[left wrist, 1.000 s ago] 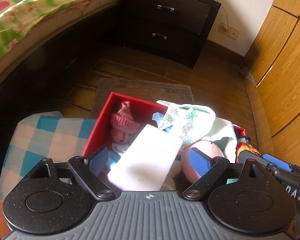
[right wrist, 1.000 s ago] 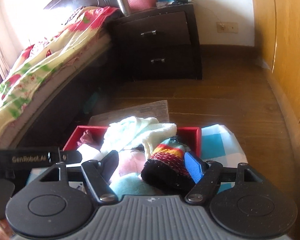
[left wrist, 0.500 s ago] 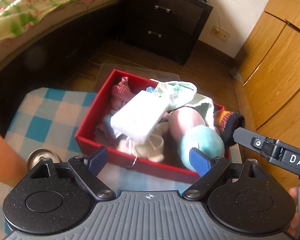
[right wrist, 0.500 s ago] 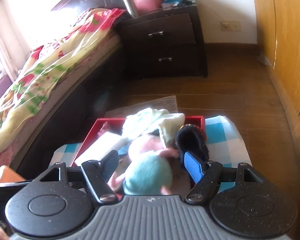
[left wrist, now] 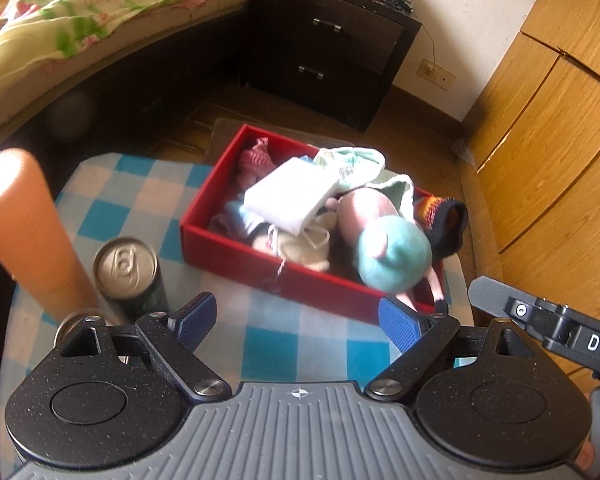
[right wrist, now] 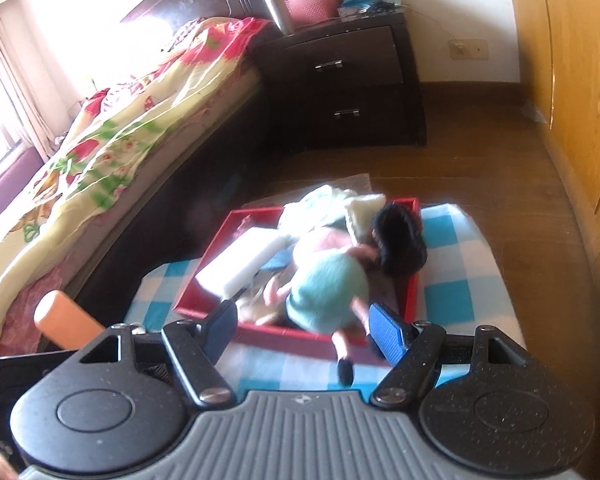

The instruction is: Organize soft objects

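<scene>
Room: bedroom, checked cloth (left wrist: 112, 208)
Box (left wrist: 236, 252): red, heaped full
Left gripper (left wrist: 296, 322): wide open, empty
Right gripper (right wrist: 304, 326): wide open, empty
Tip: tuck overhanging doll (left wrist: 394, 256) inside

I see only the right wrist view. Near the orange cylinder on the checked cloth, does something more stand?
Observer: Yes. A drink can stands upright close beside the orange cylinder on the checked cloth.
Operator: The dark hat at the box's right side looks all black to me. Is it?
Observer: No. The dark hat has a band of red, orange and yellow stripes.
Operator: The far left corner of the red box is blurred for me. What lies there?
Observer: A pink knitted hat lies in that corner of the red box.
</scene>
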A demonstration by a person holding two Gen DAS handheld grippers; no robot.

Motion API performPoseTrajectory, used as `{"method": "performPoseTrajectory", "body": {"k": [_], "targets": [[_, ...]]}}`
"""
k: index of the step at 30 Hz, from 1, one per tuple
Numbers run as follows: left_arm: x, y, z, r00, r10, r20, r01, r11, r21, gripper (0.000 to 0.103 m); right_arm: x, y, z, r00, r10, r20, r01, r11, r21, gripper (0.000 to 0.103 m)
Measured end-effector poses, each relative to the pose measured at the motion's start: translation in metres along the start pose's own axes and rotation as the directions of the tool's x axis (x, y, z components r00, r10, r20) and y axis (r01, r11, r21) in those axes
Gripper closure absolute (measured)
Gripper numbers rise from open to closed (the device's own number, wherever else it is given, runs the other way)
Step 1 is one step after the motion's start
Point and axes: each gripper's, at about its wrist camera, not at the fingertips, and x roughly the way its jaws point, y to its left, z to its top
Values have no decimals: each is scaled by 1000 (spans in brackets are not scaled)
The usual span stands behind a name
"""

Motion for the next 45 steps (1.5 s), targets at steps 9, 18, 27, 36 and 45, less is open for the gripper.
{"method": "performPoseTrajectory", "body": {"k": [9,18,27,36,45], "targets": [[-17,8,-24,1000,13,2,-13,1000,2,17,-19,5,-26,1000,-3,-5,2,999,-34,52],[-26,8,-49,1000,27,-12,-26,999,32,17,-26,6,-55,998,-46,-35,41,993,-114,52],[-33,6,-75,999,37,-33,-35,998,59,17,-43,6,-80,998,-15,-57,8,992,-124,52],[-41,1,-91,999,43,-30,-40,995,92,17,-53,3,-96,998,-19,-60,12,993,-120,52],[-47,2,-111,998,40,-49,-35,994,101,17,-62,6,-109,998,-10,-62,3,992,-124,51]]}}
